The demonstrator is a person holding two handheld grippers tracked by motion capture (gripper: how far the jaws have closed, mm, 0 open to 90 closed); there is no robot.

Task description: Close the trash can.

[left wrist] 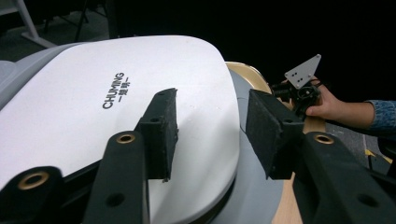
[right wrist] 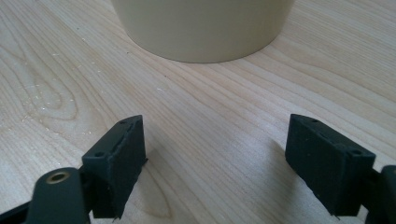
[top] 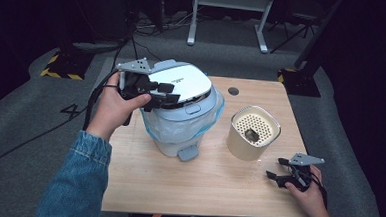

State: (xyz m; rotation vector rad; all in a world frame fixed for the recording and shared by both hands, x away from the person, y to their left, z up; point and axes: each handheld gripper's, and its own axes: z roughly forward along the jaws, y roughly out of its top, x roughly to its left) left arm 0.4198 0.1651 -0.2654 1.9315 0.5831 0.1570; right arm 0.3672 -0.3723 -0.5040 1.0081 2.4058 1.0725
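A pale blue and white appliance [top: 182, 128] stands at the table's back left, its white lid [top: 182, 79] marked CHUMING [left wrist: 114, 91] and tilted up. My left gripper [top: 168, 93] is open at the lid's left side. In the left gripper view its jaws [left wrist: 210, 126] straddle the lid's rim, one pad over the white top, the other beyond the edge. A cream container [top: 252, 136] with a perforated insert stands to the right. My right gripper [top: 276, 168] rests open, low on the table near that container [right wrist: 201, 28], with bare wood between its fingers [right wrist: 215, 163].
The wooden table [top: 202, 184] has a small round hole [top: 233, 90] at the back. A grey latch tab [top: 188, 153] sticks out at the appliance's front. Cables, a white frame [top: 226, 0] and yellow-black marked bases [top: 63, 66] lie on the carpet behind.
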